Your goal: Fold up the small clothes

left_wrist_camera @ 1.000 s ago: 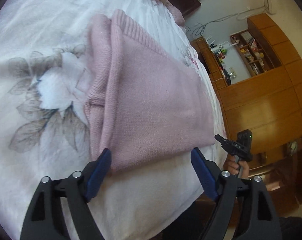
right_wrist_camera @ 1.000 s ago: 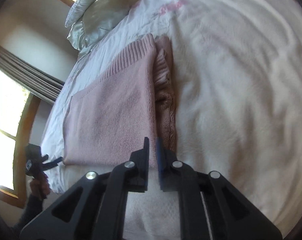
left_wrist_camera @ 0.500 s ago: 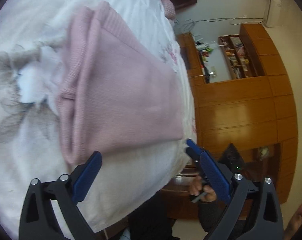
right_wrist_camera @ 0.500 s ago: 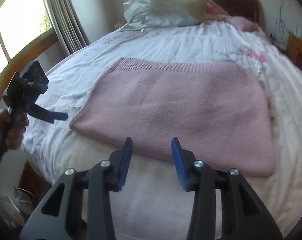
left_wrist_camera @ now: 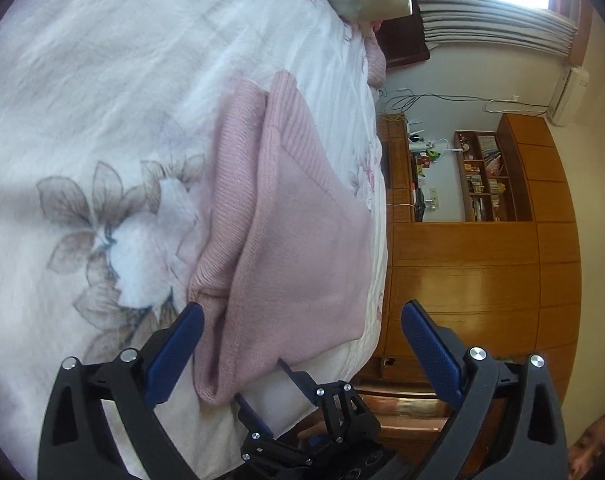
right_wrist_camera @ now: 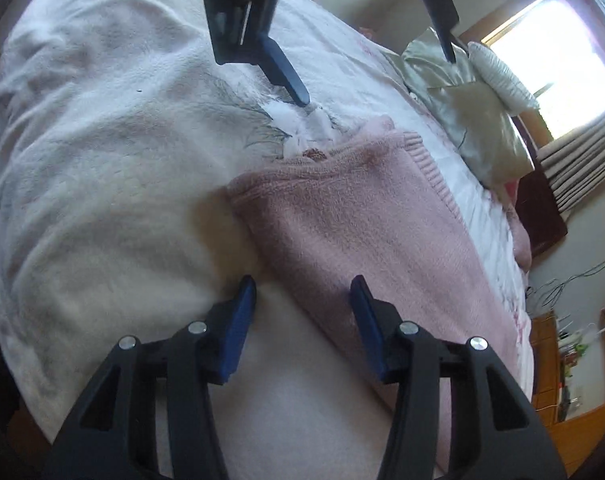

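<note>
Left wrist view: no readable labels. The left gripper is spread wide over the folded pink sweater, lying near the bed edge. Right wrist view: the right gripper is also open, straddling the sweater's near corner; bare blanket to the left.

A pale pink knitted sweater is lying with a ribbed band along its far edge, showing a fuzzier pink in the right wrist view. The bedspread beneath is showing white with a grey-brown flower and leaves printed to the left of the sweater, and faint pink marks far off. Both grippers, left gripper and right gripper, are showing black frames with blue pads. At the far end a silvery-green pillow is gleaming; the wardrobe on the right is glowing orange-brown.
</note>
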The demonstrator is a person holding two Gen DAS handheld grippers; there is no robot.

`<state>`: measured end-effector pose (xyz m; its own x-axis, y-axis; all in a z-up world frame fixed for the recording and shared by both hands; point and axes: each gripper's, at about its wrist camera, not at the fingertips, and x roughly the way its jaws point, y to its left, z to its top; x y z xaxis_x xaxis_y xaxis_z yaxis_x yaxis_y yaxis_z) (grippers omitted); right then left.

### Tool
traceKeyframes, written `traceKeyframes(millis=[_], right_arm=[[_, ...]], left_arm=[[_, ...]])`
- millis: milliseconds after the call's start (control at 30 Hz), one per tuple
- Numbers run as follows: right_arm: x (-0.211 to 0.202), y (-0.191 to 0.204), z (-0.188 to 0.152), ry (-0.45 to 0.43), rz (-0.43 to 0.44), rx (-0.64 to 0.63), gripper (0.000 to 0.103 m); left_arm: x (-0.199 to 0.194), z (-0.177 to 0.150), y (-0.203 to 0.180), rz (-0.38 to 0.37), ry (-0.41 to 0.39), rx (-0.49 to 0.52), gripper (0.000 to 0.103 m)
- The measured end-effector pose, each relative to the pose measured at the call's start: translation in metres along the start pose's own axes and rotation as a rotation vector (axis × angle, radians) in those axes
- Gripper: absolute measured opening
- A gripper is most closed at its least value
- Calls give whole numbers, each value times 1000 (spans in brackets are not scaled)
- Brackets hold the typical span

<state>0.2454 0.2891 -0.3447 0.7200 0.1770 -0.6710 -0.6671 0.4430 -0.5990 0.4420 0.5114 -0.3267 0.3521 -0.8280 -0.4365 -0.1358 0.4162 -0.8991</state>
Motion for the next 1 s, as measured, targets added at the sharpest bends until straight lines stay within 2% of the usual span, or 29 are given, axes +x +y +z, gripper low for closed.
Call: traceKeyframes(millis=[167,267,300,333,433,700,1000], right_arm=[[23,2,13,4,-82,-3,48],[35,0,24,-1,-89,34,45],[37,-3,27,-2,-84,50,39],[39,-7,29,1,-68,74,26],[32,-23,32,-21,-28,172,15],[16,-65,37,-68,40,314,14],[-3,-73,36,-110,52,376,13]], left_arm=[[33,39,16,42,54,-45,99],[48,58,18,24,80,-59,99],[52,62,18,19,87,-58,99],[55,66,17,14,93,-58,99],[63,75,16,8,116,-61,99],[83,90,13,13,178,-80,99],[114,101,-4,51,244,-82,99]])
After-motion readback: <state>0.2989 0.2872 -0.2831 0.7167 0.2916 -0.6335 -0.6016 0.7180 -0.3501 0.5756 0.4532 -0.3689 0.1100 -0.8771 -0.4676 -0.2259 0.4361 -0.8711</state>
